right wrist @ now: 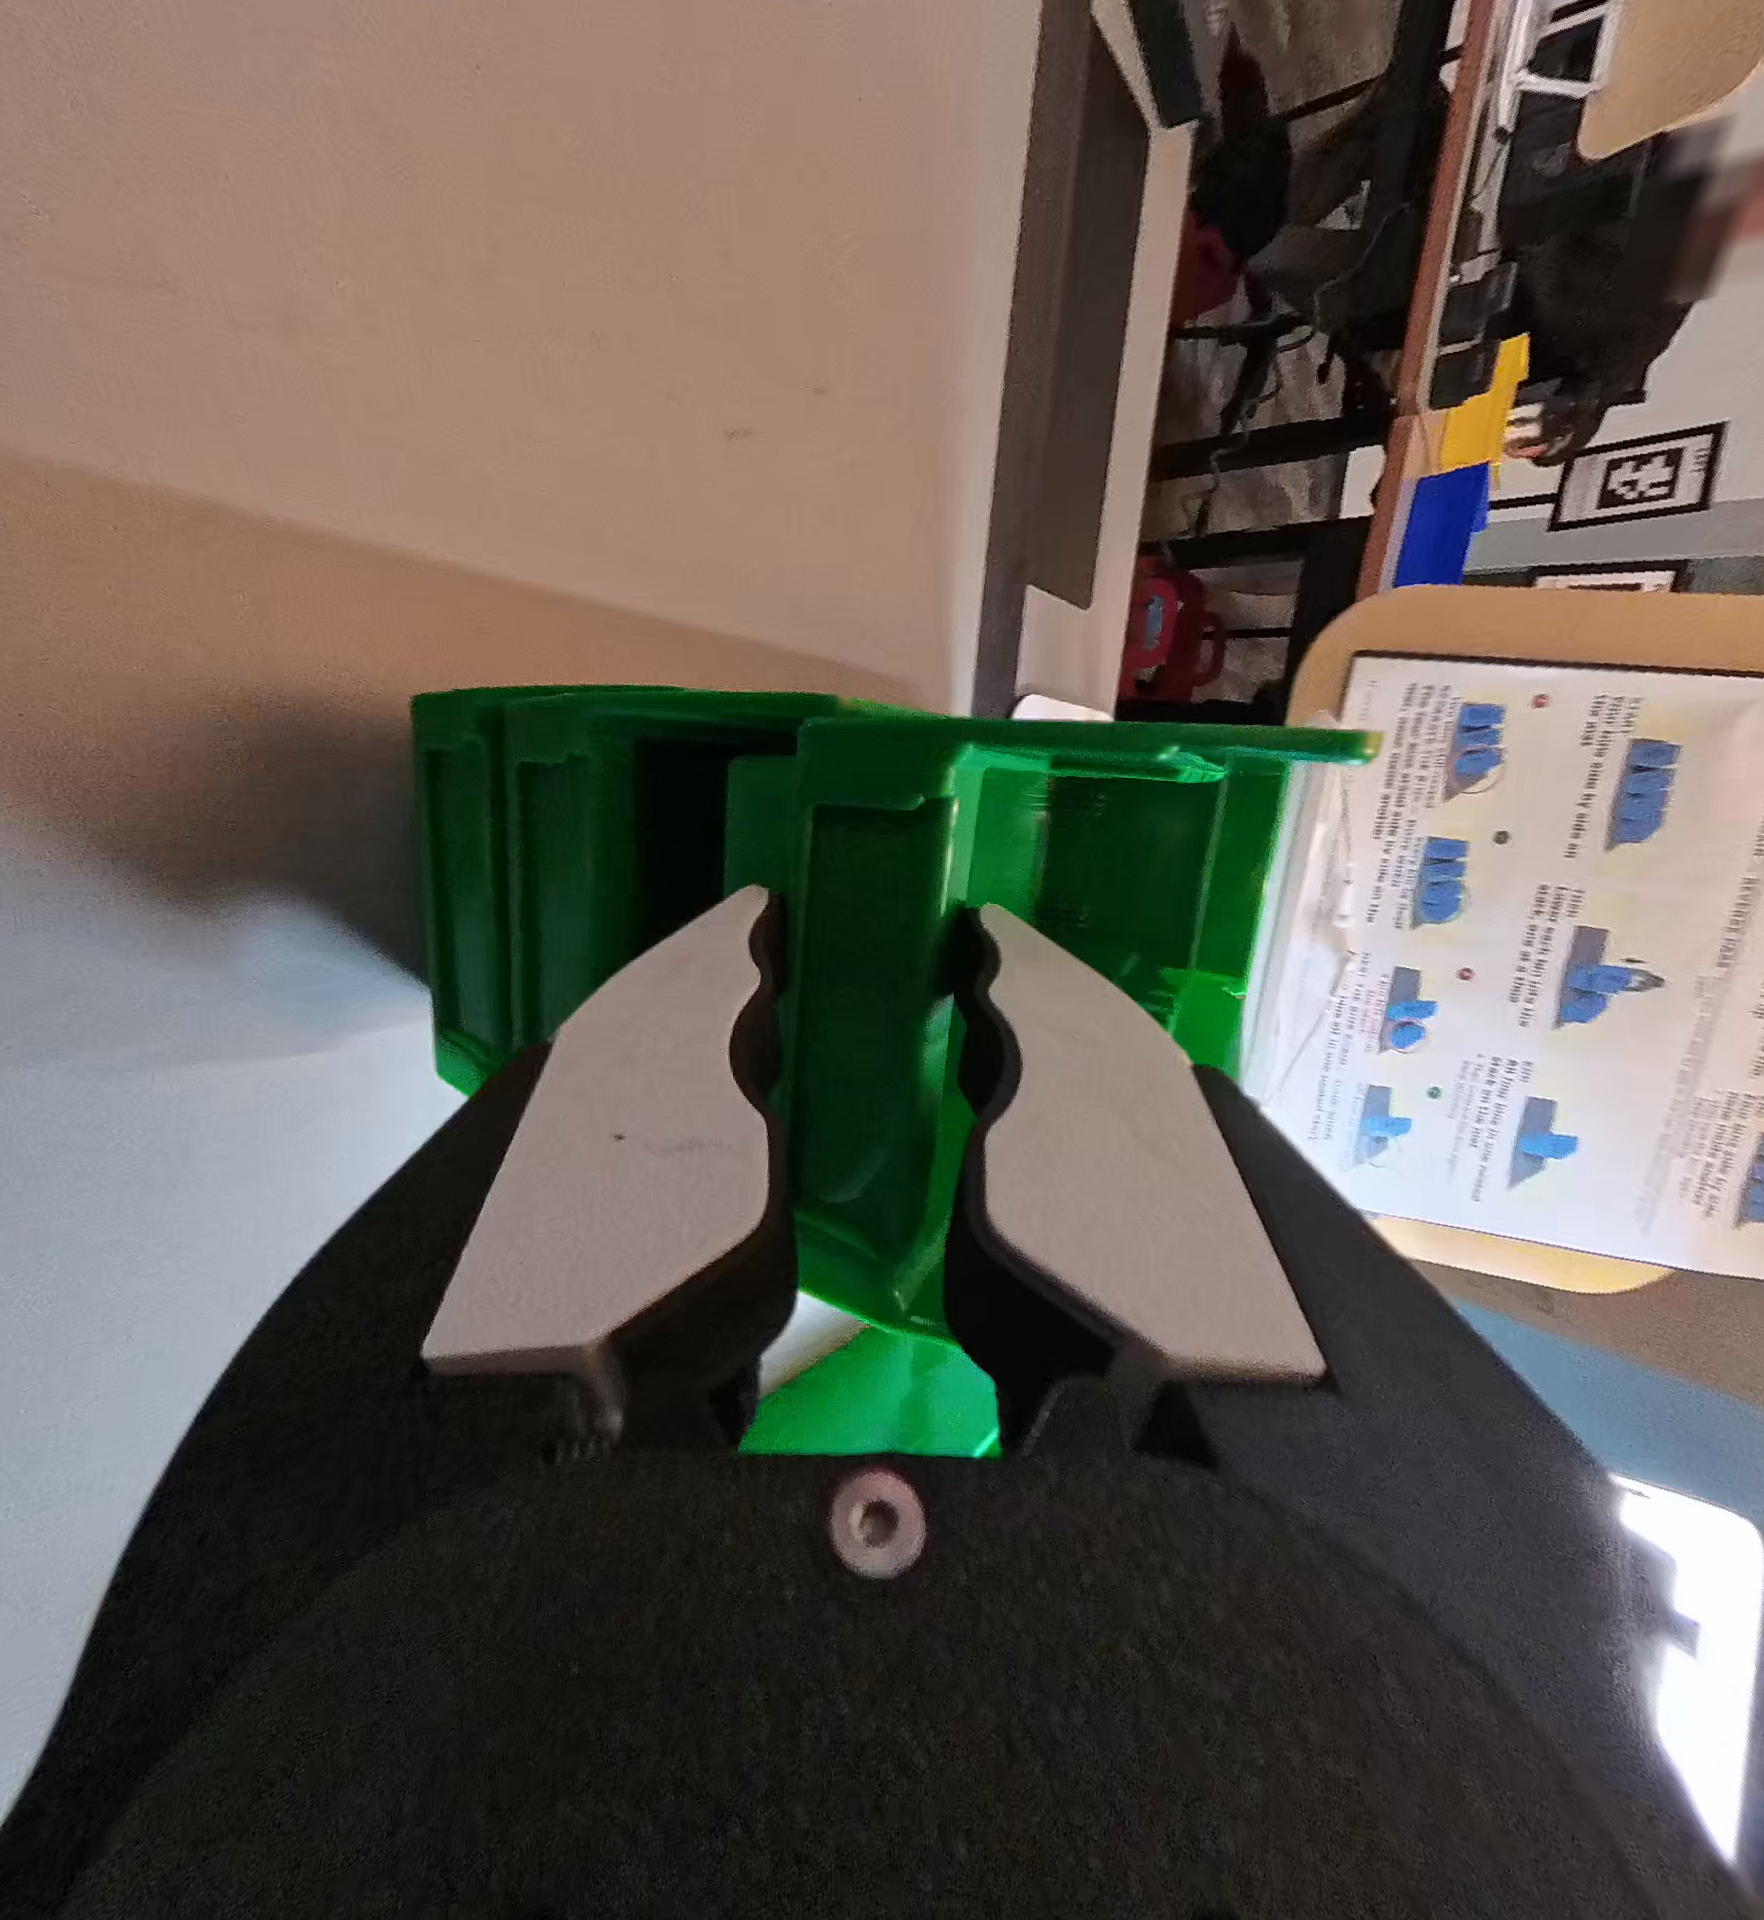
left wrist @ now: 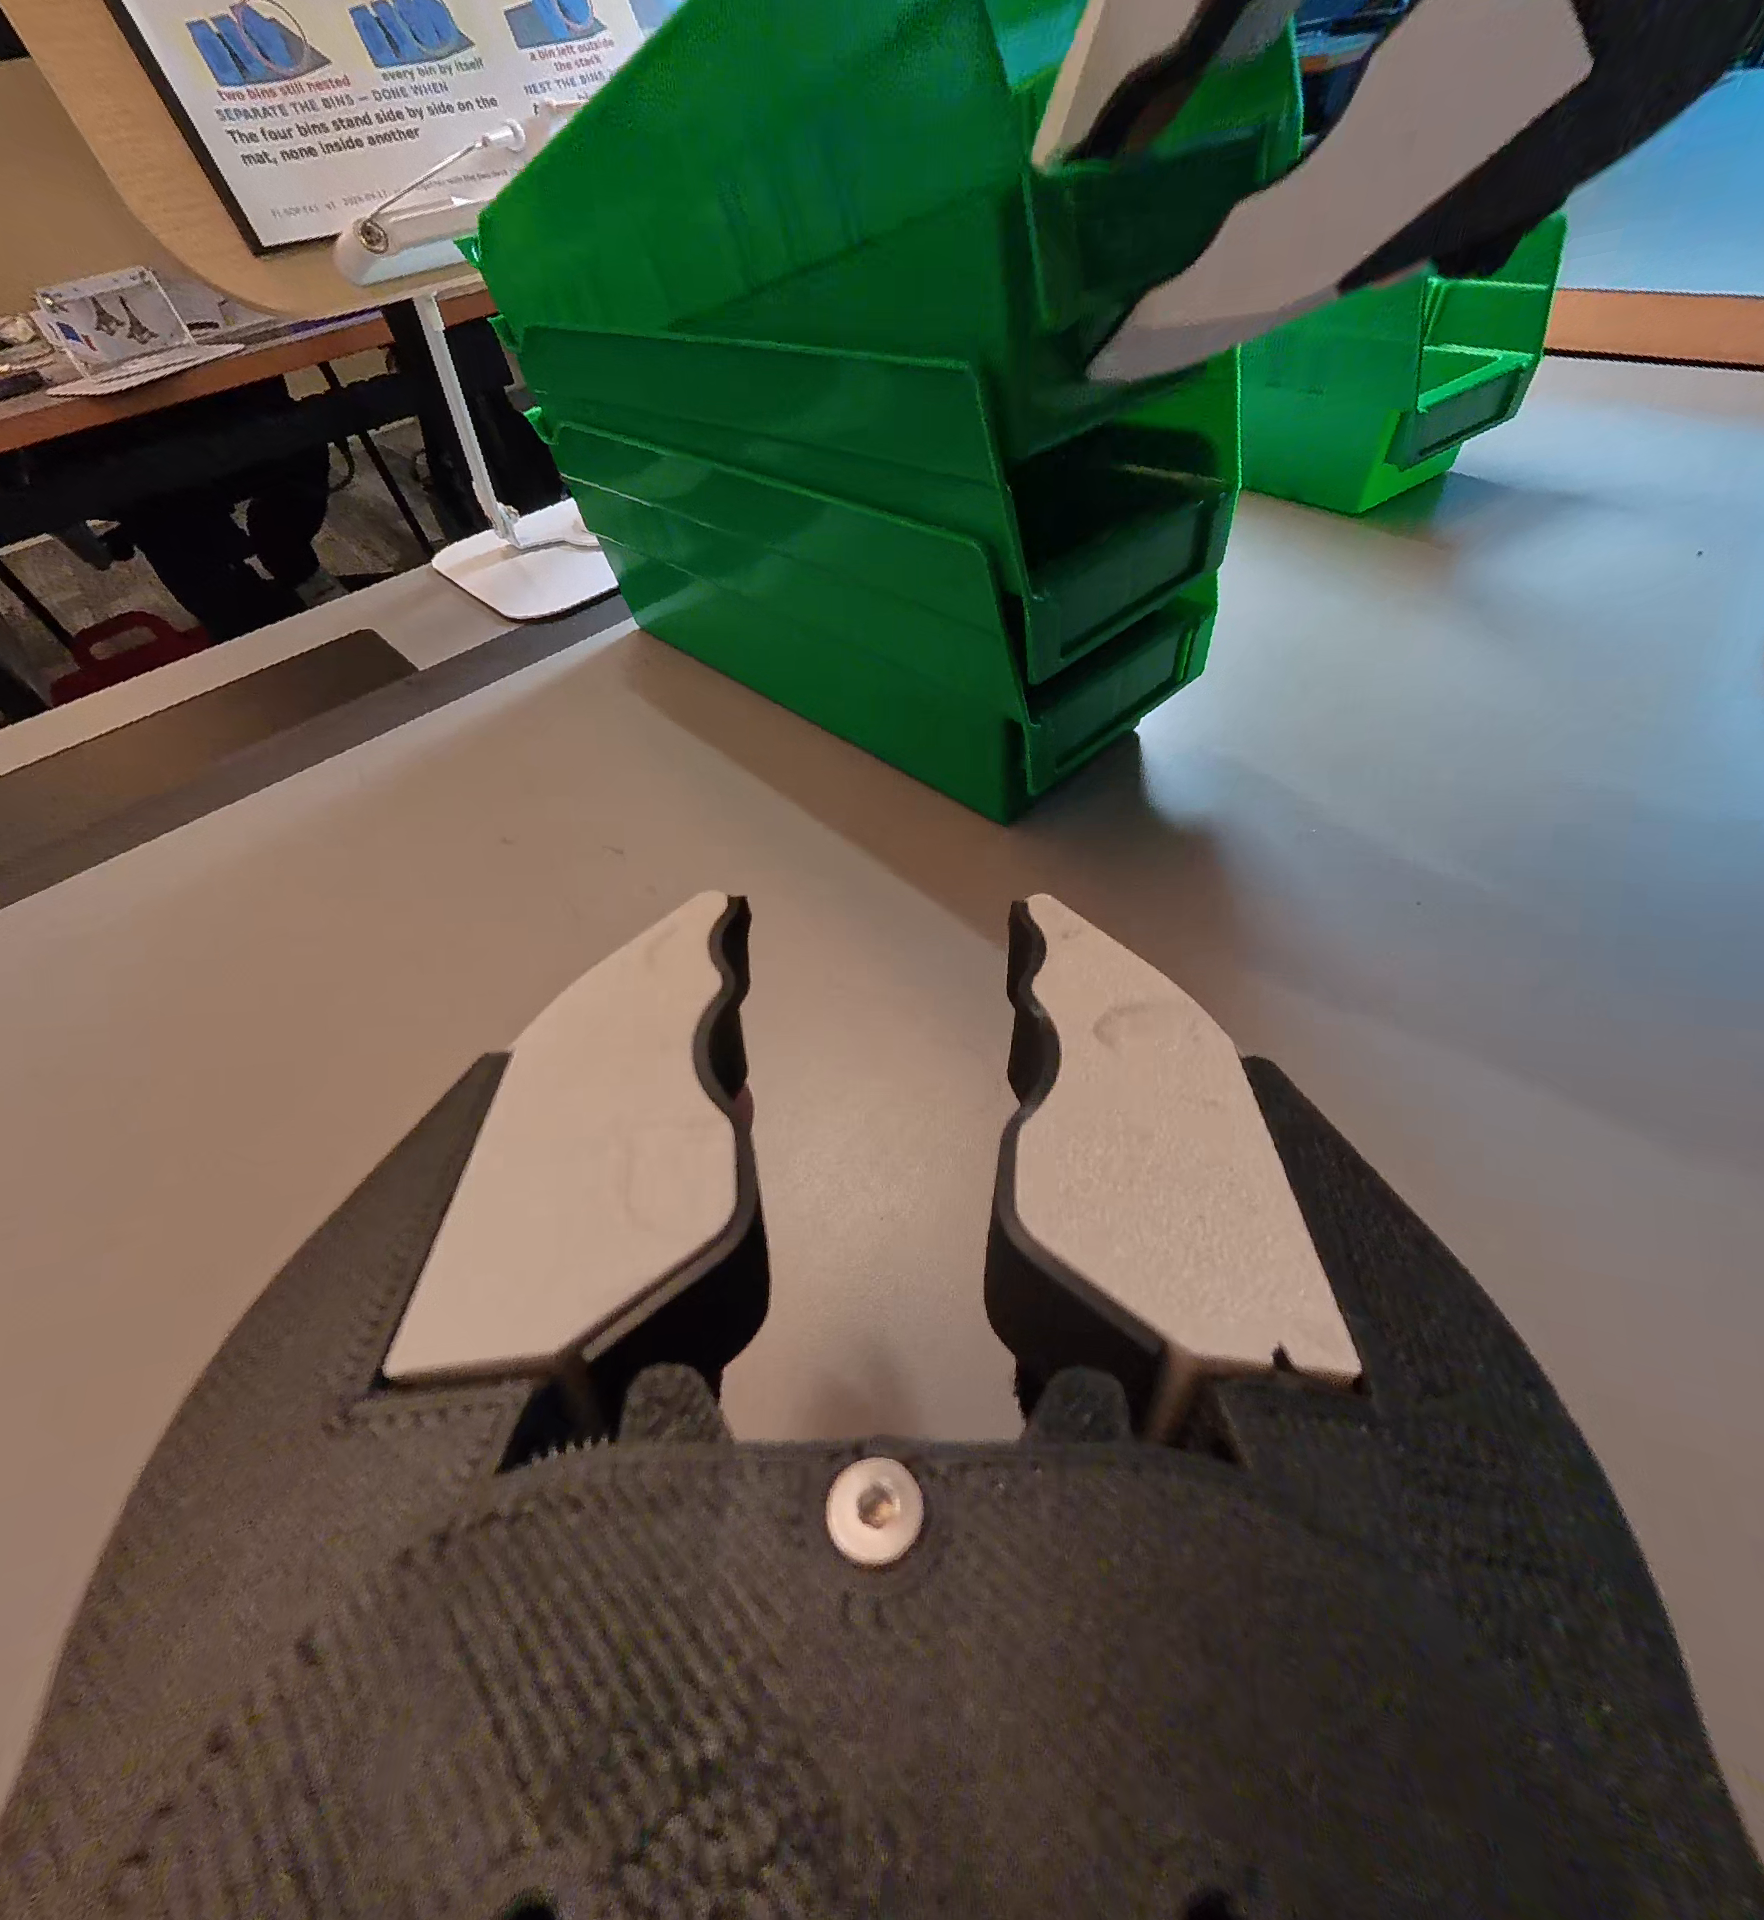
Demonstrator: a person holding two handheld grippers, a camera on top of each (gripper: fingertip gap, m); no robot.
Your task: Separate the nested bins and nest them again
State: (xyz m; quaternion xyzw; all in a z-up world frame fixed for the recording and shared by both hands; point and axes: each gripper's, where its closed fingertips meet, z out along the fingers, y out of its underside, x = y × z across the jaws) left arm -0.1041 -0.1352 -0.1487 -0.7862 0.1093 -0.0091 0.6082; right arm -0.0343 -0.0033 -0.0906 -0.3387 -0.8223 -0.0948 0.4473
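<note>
Right gripper [right wrist: 862, 1039]: closed on the front lip of the top bin [left wrist: 753, 208], which is tilted, upper centre of the left view.
Left gripper [left wrist: 878, 997]: open and empty, low over the desk [left wrist: 1377, 935], lower centre.
Stack [left wrist: 805, 582]: nested bins, centre; lone bin [left wrist: 1377, 416] beyond, upper right.
Technique: likely lift straight along the nest, steadying the stack with the free gripper so lower bins stay down.

Left gripper [left wrist: 878, 920]: level, low over table, fingers parted, nothing between them. Right gripper [right wrist: 867, 935]: rolled sideways, raised, fingers clamped on front lip of green bin [right wrist: 862, 1039].
</note>
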